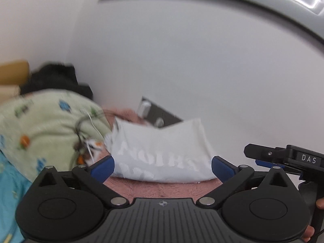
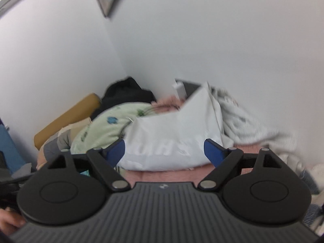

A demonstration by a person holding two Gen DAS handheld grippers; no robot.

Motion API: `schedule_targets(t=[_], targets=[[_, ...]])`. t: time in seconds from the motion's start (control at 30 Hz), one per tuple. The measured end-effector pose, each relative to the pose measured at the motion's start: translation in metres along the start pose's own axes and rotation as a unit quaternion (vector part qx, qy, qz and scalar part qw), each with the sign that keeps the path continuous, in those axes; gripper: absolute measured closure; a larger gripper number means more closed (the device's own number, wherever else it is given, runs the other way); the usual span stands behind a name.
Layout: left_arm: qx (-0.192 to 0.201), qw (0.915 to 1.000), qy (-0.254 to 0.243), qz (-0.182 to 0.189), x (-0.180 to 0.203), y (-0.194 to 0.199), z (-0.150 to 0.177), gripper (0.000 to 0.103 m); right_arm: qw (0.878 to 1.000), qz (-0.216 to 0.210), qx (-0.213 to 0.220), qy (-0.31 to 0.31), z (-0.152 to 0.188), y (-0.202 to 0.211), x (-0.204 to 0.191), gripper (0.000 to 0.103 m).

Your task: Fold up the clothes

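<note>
Your left tool (image 1: 163, 167) stands with its blue-padded fingers (image 1: 103, 169) spread wide and pinching nothing. To its far left lies a pale green pillow printed with small blue and orange figures (image 1: 46, 125), with a turquoise sheet (image 1: 10, 184) below it and a tangle of thin dark and white cables (image 1: 85, 133) draped over the pillow's near end. Behind the pillow sits a heap of black fabric (image 1: 54, 77).

Straight ahead of this tool, between its fingertips in view but apart from them, lies the folded white garment with pale printed lettering (image 1: 162, 151), resting on a pink fleecy blanket (image 1: 162, 188). The print is too blurred to read. Beyond the garment a dark panel (image 1: 160, 113) meets the white wall (image 1: 182, 60). At the right edge your right tool (image 1: 287, 158) shows side-on.

Your right tool (image 2: 164, 151) is likewise spread, gripping nothing. To its left lie a tan cylindrical bolster (image 2: 66, 119) and the green pillow (image 2: 109, 127); the white garment (image 2: 174, 139) lies directly ahead on the pink blanket (image 2: 166, 174). Just right of the garment sits a crumpled white-grey blanket (image 2: 243, 123).
</note>
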State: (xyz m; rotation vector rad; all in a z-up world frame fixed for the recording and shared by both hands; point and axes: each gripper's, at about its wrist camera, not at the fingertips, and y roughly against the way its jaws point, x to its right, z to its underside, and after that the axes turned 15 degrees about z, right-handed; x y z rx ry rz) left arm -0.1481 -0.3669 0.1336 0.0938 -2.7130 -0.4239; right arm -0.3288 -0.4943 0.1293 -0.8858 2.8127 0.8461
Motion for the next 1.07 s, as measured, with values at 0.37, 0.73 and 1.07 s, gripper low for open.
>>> schedule_targets(t=[0.37,0.73,1.07], targets=[[0.065,0.9962,-0.043,-0.037,0.069,0.088,0.026,0.000,0.995,-0.010,0.085,0.043,0.036,0.074,-0.020,0.016],[0.109,0.9896,-0.060,-0.072,0.069,0.132,0.058,0.000,0.989,0.015,0.126,0.075,0.075,0.096,-0.035,0.017],[0.104,0.9864,-0.060,-0.112,0.065,0.126,0.072,0.000,0.985,0.022,0.136,0.107,0.098,0.095,-0.050,0.017]])
